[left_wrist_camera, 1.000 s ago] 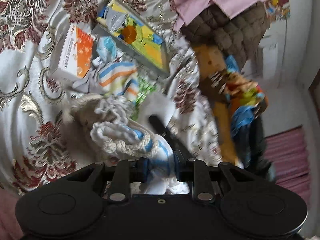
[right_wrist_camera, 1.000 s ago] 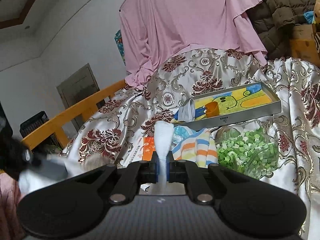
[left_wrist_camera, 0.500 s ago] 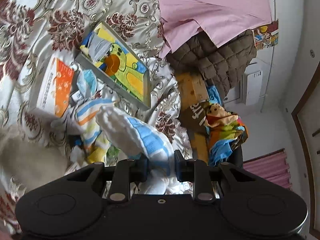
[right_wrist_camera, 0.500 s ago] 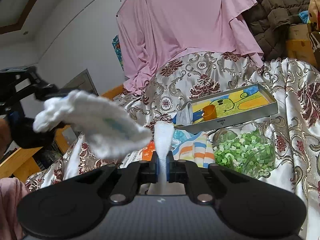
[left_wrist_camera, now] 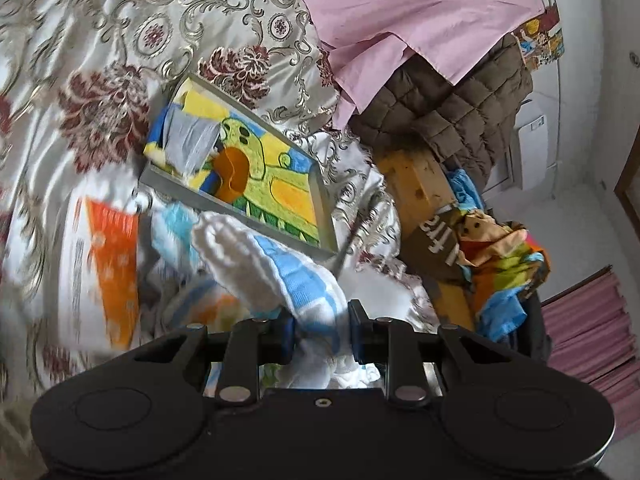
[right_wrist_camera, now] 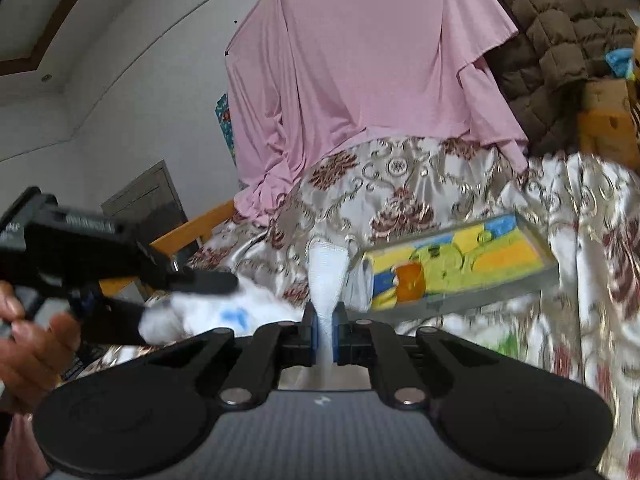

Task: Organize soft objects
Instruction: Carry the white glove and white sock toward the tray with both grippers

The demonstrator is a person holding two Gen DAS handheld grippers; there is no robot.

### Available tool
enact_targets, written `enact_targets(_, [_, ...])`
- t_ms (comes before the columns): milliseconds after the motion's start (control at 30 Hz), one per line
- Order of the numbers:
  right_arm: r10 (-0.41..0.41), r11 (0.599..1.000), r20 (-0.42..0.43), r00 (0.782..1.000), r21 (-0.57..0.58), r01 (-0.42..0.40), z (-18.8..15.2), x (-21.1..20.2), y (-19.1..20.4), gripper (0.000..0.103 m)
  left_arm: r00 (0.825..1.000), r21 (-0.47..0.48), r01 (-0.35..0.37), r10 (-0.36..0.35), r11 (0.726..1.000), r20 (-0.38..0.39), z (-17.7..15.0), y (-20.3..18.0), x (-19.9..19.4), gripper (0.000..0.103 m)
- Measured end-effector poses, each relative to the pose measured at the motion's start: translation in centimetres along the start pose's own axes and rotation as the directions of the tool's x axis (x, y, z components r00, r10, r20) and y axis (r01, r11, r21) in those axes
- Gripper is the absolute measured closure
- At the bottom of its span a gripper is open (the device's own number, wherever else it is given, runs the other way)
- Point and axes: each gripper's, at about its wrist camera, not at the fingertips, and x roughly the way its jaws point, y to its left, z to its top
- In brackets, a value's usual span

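The floral satin bedspread (left_wrist_camera: 100, 92) fills the scene, cream with maroon blooms and gold scrolls, and a pink sheet (right_wrist_camera: 360, 80) hangs over its far end with a brown quilted blanket (left_wrist_camera: 460, 120) bunched just beside it. On the spread lies the grey tray (left_wrist_camera: 320, 200), its bottom a bright yellow, green and blue cartoon picture; inside sit a grey cloth (left_wrist_camera: 192, 140) and a small orange cup (left_wrist_camera: 232, 172). Near the tray's lower corner there's an orange-and-white box (left_wrist_camera: 108, 256), smeared by blur, and a striped pastel cloth (left_wrist_camera: 208, 304) partly hidden behind what the left gripper carries.

The left gripper (left_wrist_camera: 320, 336) is clamped on a white-and-blue knitted sock (left_wrist_camera: 272, 268), jaws pinching its lower part while the toe sticks out ahead over the tray's near edge, clear of the bed (the right camera catches it too, a hand (right_wrist_camera: 28, 344) wrapped round the handle at left). The right gripper (right_wrist_camera: 325, 336) is squeezed tight on a thin white sock (right_wrist_camera: 326, 276), which stands upright between the blue pads, its top end rising in front of the tray's left end.
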Motion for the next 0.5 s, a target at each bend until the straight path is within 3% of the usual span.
enact_targets(200, [-0.029, 0.999, 0.01, 1.0, -0.032, 0.03, 3.3, 4.6, -1.5, 0.095, 0.999, 0.07, -0.039, 0.037, 0.997, 0.024, 4.5, 0.1, 4.1, 0.075])
enact_targets(500, [-0.089, 0.994, -0.021, 0.996, -0.072, 0.087, 7.1, 12.0, -4.6, 0.095, 0.992, 0.216, -0.112, 0.095, 0.97, 0.086, 10.3, 0.0, 10.2, 0.075])
